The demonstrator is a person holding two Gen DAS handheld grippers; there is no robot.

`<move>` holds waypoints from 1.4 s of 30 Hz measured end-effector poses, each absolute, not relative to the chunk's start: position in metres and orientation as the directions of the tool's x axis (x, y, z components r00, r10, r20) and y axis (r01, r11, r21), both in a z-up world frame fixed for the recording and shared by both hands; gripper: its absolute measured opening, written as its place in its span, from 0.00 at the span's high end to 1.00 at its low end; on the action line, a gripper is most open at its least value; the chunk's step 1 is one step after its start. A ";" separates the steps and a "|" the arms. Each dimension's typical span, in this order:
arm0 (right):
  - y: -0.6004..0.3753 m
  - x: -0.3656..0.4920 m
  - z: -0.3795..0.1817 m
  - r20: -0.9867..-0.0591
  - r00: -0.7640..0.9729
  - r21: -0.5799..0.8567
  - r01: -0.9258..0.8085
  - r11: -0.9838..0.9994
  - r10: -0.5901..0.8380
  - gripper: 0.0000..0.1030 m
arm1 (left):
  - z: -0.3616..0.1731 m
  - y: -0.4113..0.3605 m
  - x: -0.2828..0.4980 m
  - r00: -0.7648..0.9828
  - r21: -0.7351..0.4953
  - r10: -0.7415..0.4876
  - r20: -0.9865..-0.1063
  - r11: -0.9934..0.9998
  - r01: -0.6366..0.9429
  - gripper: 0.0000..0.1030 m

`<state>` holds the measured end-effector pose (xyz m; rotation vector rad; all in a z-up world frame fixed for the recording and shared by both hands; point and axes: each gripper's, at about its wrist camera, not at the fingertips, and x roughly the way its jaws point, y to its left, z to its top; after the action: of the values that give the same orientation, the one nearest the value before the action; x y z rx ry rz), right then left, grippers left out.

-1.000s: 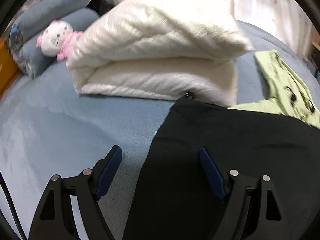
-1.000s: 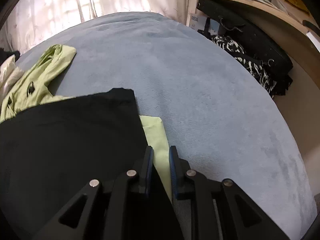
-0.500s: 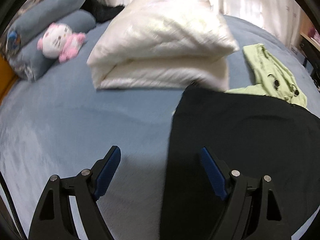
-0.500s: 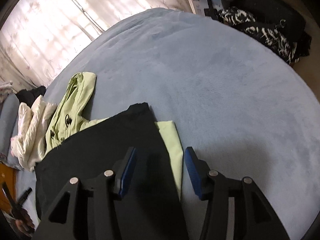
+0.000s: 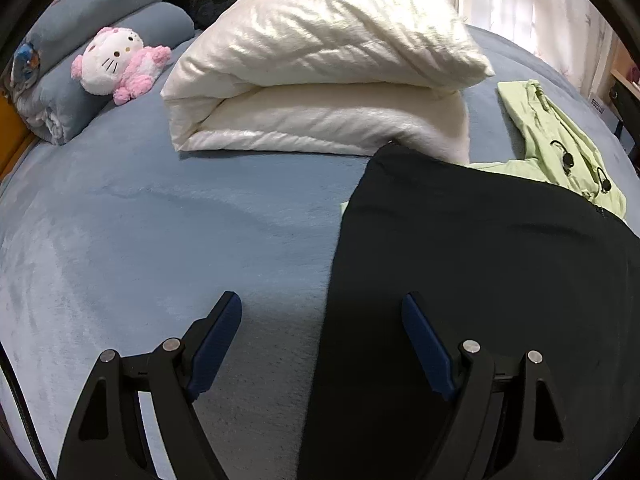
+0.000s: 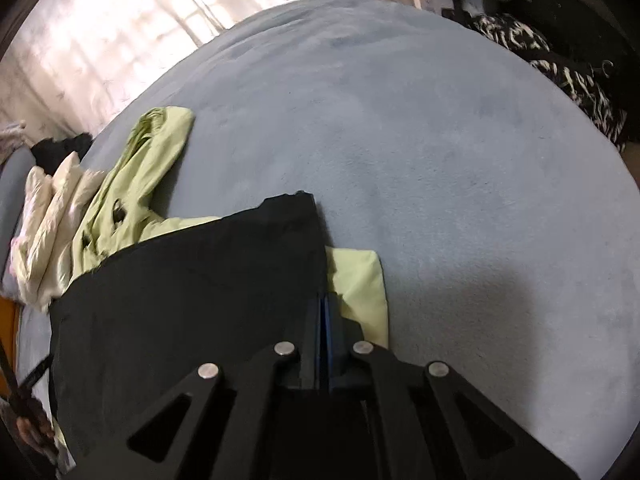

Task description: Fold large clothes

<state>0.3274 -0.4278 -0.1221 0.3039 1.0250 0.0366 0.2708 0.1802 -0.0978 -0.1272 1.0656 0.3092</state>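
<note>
At lower centre of right-wrist frame, right gripper (image 6: 323,312) jaws just closed, seemingly pinched on black garment (image 6: 192,300) edge; earlier apart. Left gripper (image 5: 322,332) held wide, empty, straddling garment's left edge. Fold judged ready.

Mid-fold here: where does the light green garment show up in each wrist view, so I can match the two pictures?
Left wrist view: the light green garment lies at the right edge, beyond the black garment, right of the folded white duvet.
Right wrist view: it lies at the left, beyond the black garment, with another piece showing just right of that garment's edge.
Shared landmark: the white duvet, beside the green garment in both.
</note>
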 end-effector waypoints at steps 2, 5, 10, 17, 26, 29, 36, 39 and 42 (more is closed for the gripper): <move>-0.427 0.316 -0.110 -0.824 0.552 0.222 0.114 0.968 0.124 0.99 | -0.095 0.175 0.271 0.453 0.038 0.175 -0.874 0.954 -0.296 0.21; -0.427 0.305 -0.096 -0.806 0.591 0.152 0.138 0.979 0.042 0.99 | -0.091 0.167 0.271 0.464 0.045 0.175 -0.868 0.960 -0.278 0.21; -0.417 0.320 -0.110 -0.850 0.525 0.056 0.170 0.984 -0.042 0.98 | -0.099 0.158 0.276 0.436 0.067 0.191 -0.879 0.957 -0.282 0.21; -0.350 0.307 -0.071 -0.750 0.656 0.004 0.133 0.991 -0.085 0.80 | -0.062 0.125 0.271 0.572 0.043 0.190 -0.798 0.965 -0.260 0.21; -0.199 0.342 -0.114 -0.801 0.537 0.202 -0.173 0.964 0.264 0.77 | -0.086 0.024 0.330 0.555 0.070 0.115 -0.824 0.992 -0.103 0.21; -0.211 0.358 -0.127 -0.814 0.542 0.175 -0.118 0.977 0.211 0.77 | -0.099 0.015 0.350 0.527 0.088 0.132 -0.840 0.990 -0.108 0.21; -0.286 0.367 -0.132 -0.816 0.576 0.091 0.061 0.994 0.039 0.77 | -0.106 0.044 0.374 0.521 0.094 0.170 -0.836 0.981 -0.169 0.21; -0.301 0.362 -0.133 -0.818 0.574 0.104 0.074 0.992 0.043 0.77 | -0.107 0.057 0.373 0.517 0.076 0.163 -0.840 0.980 -0.185 0.21; -0.300 0.359 -0.131 -0.820 0.571 0.093 0.068 0.993 0.037 0.77 | -0.104 0.060 0.369 0.509 0.079 0.165 -0.844 0.979 -0.187 0.21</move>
<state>0.3591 -0.3002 -0.1307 0.1186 0.9629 -0.0182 0.3690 0.0596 -0.1038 -0.0236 1.0143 0.2125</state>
